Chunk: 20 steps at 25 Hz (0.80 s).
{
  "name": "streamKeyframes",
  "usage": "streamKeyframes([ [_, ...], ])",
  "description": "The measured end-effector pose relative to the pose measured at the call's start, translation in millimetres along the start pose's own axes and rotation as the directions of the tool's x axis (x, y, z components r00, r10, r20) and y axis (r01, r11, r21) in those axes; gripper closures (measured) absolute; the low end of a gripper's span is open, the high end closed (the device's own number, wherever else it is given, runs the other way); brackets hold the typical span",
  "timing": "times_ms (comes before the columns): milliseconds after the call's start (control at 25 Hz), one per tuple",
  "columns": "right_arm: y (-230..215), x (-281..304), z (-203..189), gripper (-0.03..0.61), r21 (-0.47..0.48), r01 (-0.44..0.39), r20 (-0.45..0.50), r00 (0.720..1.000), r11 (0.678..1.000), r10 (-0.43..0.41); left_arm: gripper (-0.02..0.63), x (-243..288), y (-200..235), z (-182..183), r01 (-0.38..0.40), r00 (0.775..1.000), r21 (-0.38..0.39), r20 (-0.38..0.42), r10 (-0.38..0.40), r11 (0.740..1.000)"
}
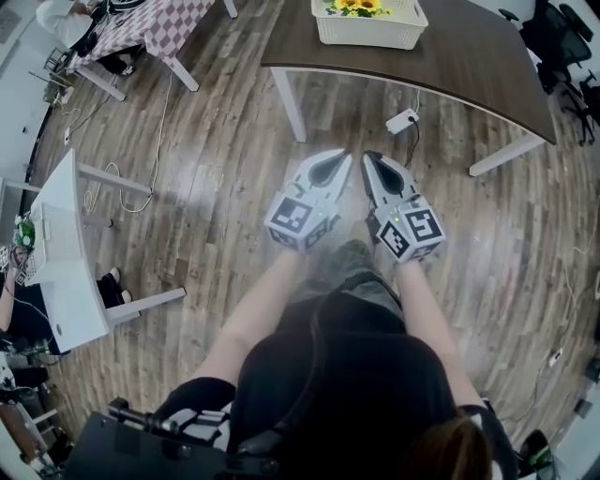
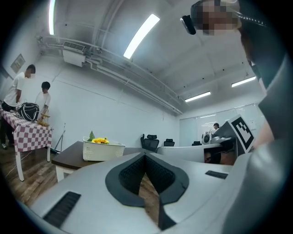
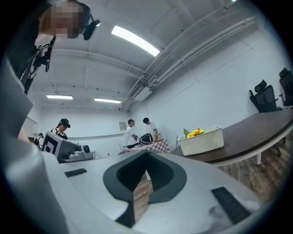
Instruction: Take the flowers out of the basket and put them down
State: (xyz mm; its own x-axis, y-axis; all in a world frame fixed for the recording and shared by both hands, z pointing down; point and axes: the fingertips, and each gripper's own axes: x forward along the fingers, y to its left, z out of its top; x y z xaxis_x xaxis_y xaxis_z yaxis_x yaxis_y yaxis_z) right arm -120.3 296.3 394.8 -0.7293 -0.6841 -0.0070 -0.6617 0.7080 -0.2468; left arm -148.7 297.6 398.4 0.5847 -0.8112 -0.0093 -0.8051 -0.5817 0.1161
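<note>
Left tongs and right tongs are both pressed together and empty, side by side; the flowers sit in the basket on the tabletop straight ahead, well apart, probably equally near either.

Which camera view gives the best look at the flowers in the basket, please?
The head view: it looks down into the white basket, showing the yellow flowers inside, though the frame's top edge crops them. Both gripper views see the basket side-on and far off, with only small yellow tops above its rim.
</note>
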Motion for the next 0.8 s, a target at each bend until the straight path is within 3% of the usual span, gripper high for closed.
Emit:
streamKeyframes([
  [800, -155, 95, 22, 0.575, 0.01, -0.056, -0.062, 0.996, 0.998, 0.057, 0.613, 171, 76, -7, -0.054, 0.998, -0.023, -0.032, 0.053, 0.998],
])
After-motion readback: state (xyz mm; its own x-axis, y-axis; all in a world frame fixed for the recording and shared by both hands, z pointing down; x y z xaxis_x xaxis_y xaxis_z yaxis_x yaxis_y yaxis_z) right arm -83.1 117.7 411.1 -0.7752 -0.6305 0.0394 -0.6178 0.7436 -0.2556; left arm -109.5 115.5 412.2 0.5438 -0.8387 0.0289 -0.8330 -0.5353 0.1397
